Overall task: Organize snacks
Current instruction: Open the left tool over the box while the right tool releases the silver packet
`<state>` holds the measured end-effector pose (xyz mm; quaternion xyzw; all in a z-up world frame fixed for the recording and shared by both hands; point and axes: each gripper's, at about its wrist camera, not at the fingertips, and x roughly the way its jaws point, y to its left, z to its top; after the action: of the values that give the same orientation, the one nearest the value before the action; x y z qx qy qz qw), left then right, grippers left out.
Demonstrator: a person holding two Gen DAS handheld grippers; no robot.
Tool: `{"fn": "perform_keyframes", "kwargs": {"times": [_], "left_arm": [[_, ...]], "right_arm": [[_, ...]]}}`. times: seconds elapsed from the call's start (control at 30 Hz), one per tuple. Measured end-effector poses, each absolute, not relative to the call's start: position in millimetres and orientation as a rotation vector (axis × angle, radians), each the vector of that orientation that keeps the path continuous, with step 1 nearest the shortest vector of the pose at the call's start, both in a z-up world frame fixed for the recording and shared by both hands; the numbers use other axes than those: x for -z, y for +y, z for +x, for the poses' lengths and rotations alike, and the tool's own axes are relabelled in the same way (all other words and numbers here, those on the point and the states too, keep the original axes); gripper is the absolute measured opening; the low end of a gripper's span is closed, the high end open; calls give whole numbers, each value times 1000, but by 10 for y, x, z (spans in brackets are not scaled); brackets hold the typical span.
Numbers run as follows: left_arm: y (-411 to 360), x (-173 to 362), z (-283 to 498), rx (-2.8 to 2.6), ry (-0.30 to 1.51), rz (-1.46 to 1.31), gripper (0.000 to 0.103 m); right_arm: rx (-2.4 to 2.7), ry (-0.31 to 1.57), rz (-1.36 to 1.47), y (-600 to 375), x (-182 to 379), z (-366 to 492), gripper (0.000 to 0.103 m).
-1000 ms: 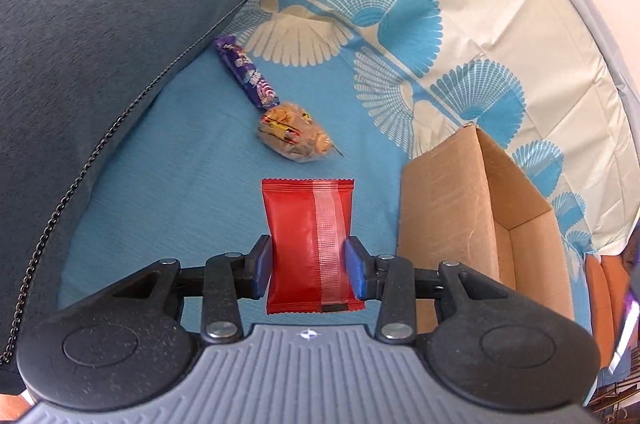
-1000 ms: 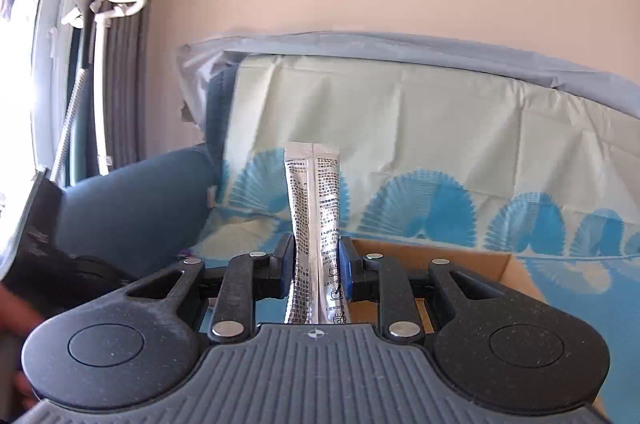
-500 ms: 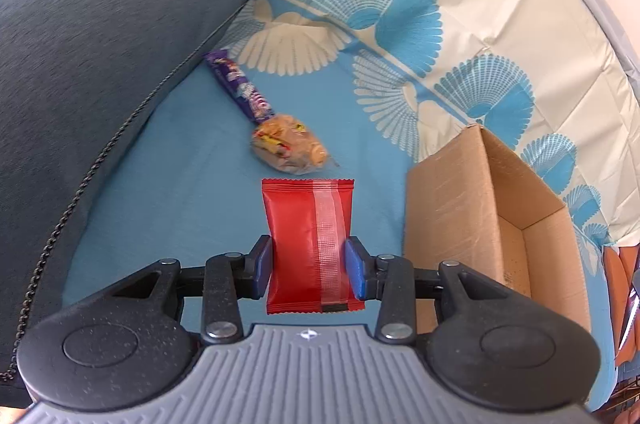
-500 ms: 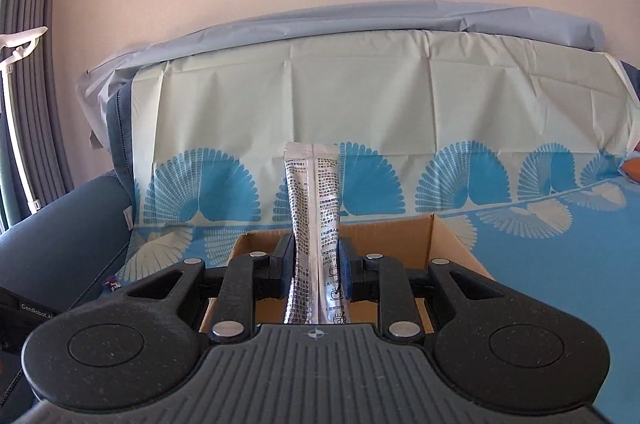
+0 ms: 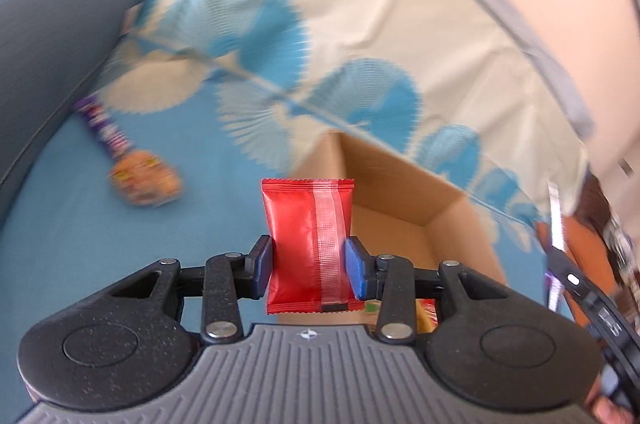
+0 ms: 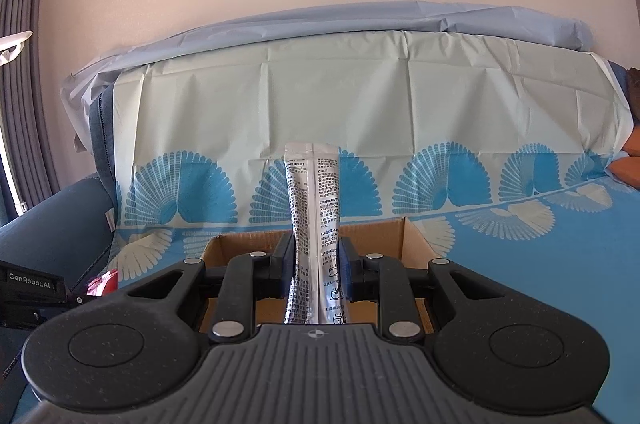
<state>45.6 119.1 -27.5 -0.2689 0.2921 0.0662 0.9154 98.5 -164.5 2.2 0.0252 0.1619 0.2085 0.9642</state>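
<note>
Blue cloth (image 5: 100, 244): left gripper (image 5: 309, 266) pinches red packet (image 5: 308, 244), apparently at box (image 5: 448, 224) edge; right gripper (image 6: 316, 270) pinches silver sachet (image 6: 314, 224).

We see the cardboard box (image 5: 404, 224) on the cloth-covered sofa seat (image 5: 100, 244) | two snack packets, probably touching, left of it (image 5: 144, 179) | sachet (image 6: 316, 224) above box's near edge.

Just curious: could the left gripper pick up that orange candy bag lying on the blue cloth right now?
Probably not: the left gripper is already clamped on the red packet. The candy bag itself lies uncovered.
</note>
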Motion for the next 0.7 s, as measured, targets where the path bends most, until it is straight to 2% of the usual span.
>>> {"fn": "perform_keyframes", "kwargs": {"times": [0.43,0.7], "left_arm": [[532,91,571,100,458,-463,43],[380,110,599,160,466,-443,43]], "right_arm": [[-391,339,59,-1762,-20,1024,24],[-379,332,37,-1768,-18,996,24]]}}
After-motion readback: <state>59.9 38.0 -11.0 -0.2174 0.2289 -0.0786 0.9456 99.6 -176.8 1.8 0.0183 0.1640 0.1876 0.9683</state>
